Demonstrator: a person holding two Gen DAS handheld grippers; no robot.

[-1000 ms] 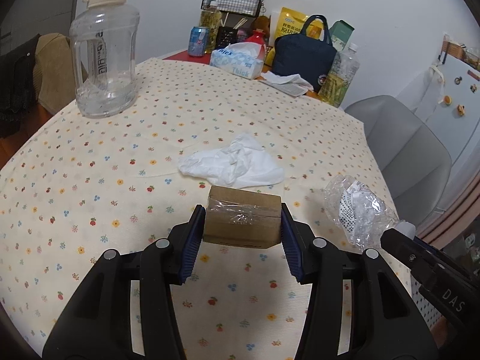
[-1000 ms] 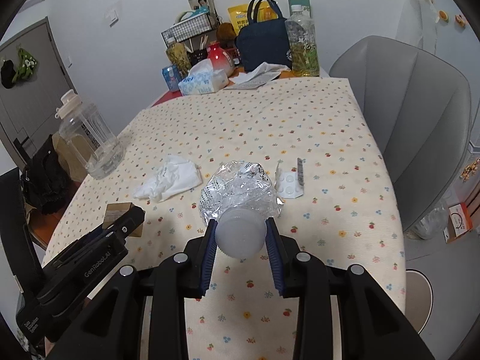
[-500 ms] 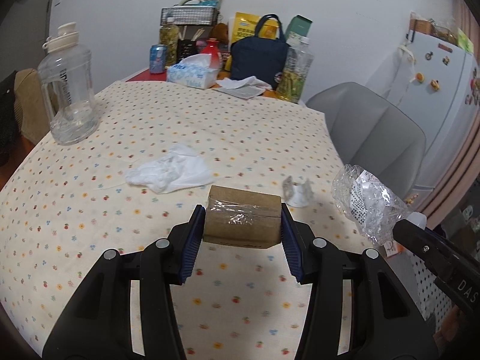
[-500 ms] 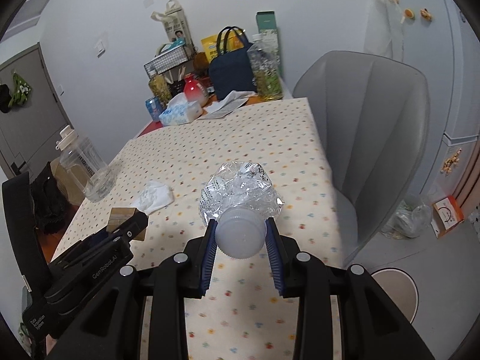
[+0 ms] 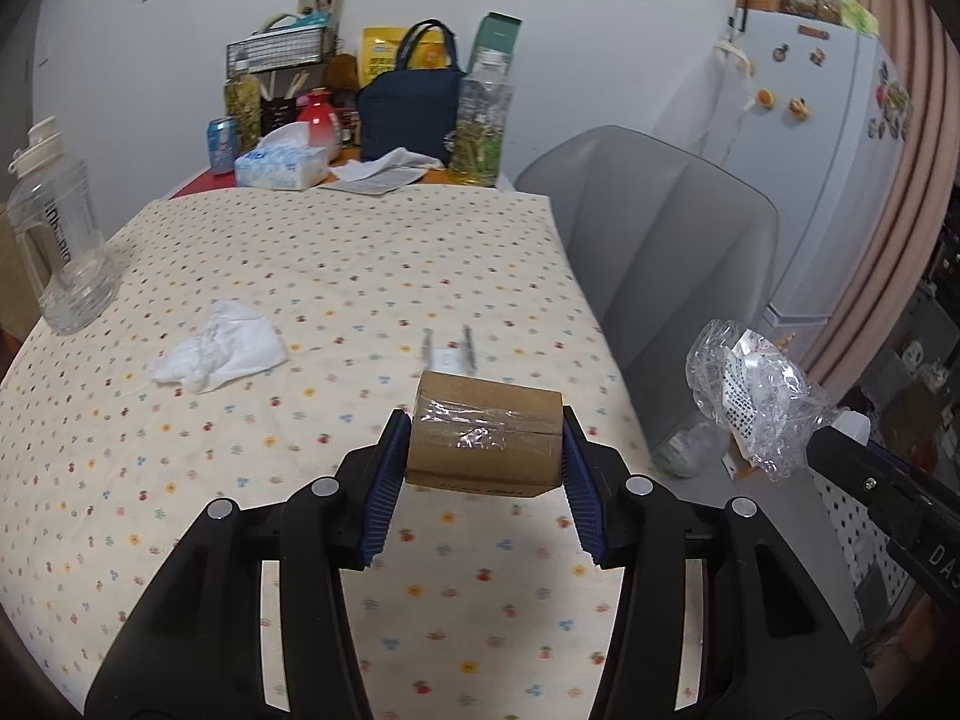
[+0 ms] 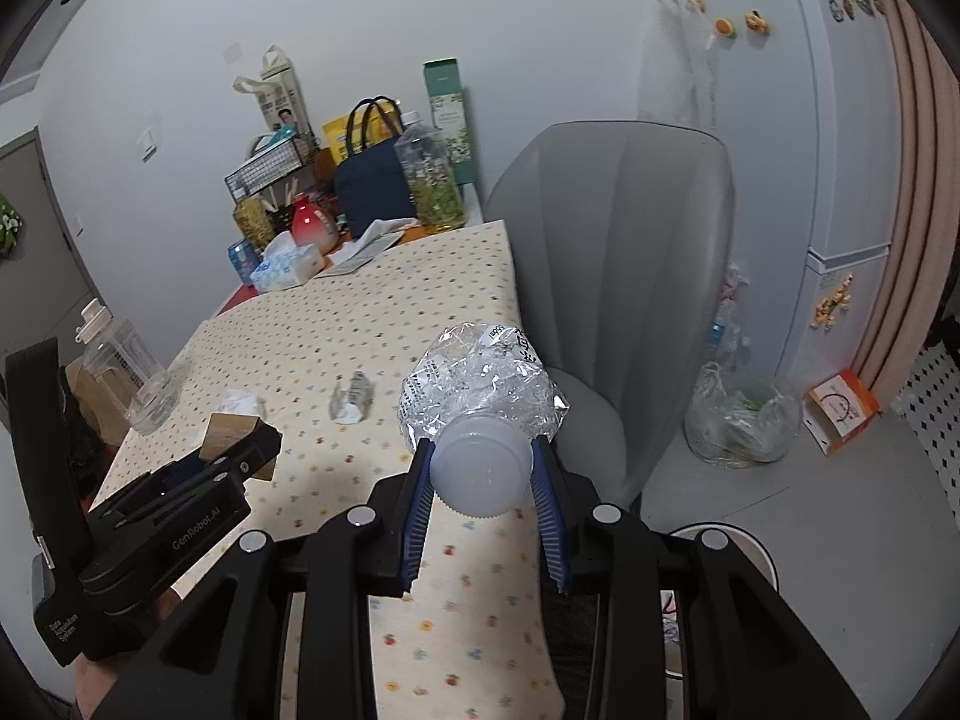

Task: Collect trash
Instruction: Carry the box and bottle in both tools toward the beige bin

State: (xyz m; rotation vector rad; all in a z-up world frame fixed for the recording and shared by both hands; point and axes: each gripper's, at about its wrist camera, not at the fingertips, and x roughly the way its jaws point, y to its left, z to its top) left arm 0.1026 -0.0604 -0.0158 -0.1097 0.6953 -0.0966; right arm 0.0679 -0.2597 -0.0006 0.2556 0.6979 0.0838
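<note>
1. Beyond both claws, the table (image 5: pixel 336 276) had dropped back since a second earlier, so a carry-off had likely begun
2. Right gripper (image 6: pixel 483 489) pinched the crushed bottle (image 6: pixel 480 384) at its cap
3. Left gripper (image 5: pixel 483 468) clamped the cardboard box (image 5: pixel 486 438)
4. Ahead-left of it lay the tissue (image 5: pixel 219 348); the blister pack (image 5: pixel 449 354) lay just beyond, uncollected

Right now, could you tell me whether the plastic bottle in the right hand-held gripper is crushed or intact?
Crushed: the plastic bottle is crumpled and creased above its white cap, which the right hand-held gripper clamps.
</note>
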